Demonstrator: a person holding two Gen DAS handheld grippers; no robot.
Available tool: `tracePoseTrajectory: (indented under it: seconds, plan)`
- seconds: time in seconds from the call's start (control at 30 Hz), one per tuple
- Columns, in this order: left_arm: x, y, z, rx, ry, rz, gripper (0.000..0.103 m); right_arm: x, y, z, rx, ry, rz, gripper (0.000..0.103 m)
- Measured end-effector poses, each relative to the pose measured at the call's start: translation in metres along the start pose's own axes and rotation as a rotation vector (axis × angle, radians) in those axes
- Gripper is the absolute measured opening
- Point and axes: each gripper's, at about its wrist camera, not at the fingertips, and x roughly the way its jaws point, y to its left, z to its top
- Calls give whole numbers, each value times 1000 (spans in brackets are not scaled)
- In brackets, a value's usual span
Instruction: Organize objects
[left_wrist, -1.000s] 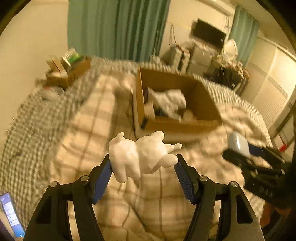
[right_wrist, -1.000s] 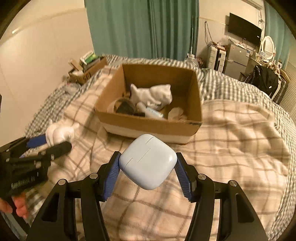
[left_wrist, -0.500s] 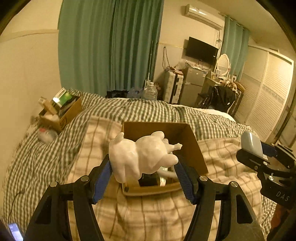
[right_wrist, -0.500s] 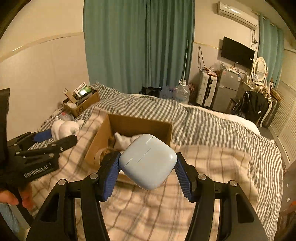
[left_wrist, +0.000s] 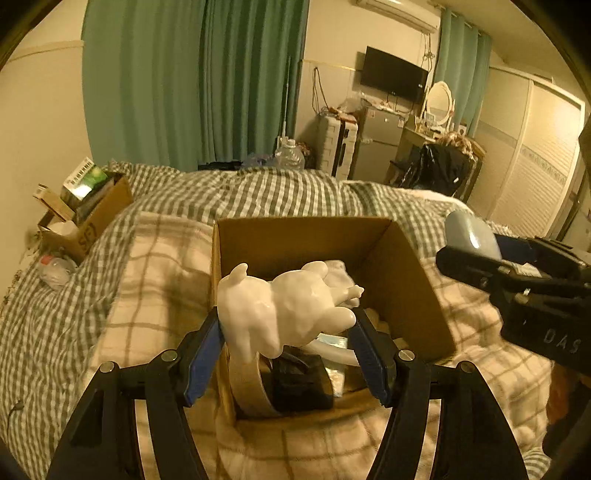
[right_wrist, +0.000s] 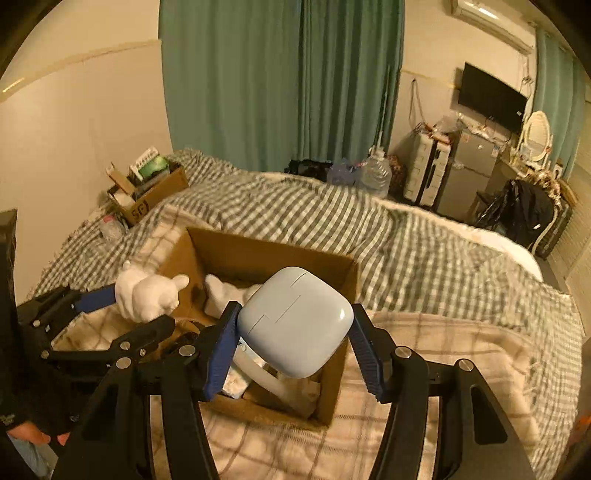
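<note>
My left gripper (left_wrist: 286, 323) is shut on a white animal figurine (left_wrist: 280, 314) and holds it over the near edge of an open cardboard box (left_wrist: 417, 295) on the bed. My right gripper (right_wrist: 293, 328) is shut on a pale blue earbud case (right_wrist: 295, 321), above the box's near right corner (right_wrist: 332, 376). The left gripper and its figurine (right_wrist: 147, 295) show at the left of the right wrist view. The box holds another white figurine (left_wrist: 341, 273), a tape roll (left_wrist: 247, 384), a dark object and other items.
The bed has a beige plaid blanket (left_wrist: 159, 280) over a green checked cover (right_wrist: 424, 251). A smaller cardboard box of clutter (left_wrist: 85, 206) sits at the bed's far left. Green curtains, suitcases, a fridge and a TV stand beyond the bed.
Both grippers have moved forward and down toward the box, which now sits closer and larger beneath them. Both still hold their objects.
</note>
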Motion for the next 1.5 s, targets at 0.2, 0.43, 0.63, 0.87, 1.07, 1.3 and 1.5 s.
tracePoseTrajectory:
  seconds: [0.2,0.43,0.63,0.87,1.07,1.3,1.5]
  plan:
    - [26,7,-3,-14,32,-12,68,51,-9,-13,32,45,29,58]
    - [44,7,1,3,33,-35,69,71,-11,-14,61,29,54,58]
    - [41,3,2,-6,40,-52,81,56,-16,-9,100,-37,26,77]
    - [-16,-17,9,38,-41,-36,100,-9,-28,-1,156,-116,-12,81]
    - [-96,-33,18,64,-149,7,103,-93,-28,0,138,-191,-91,86]
    - [-166,-46,15,82,-235,17,103,-183,-14,-17,105,-247,-170,97]
    - [-198,-51,-4,77,-277,63,103,-219,-3,-58,133,-274,-193,103]
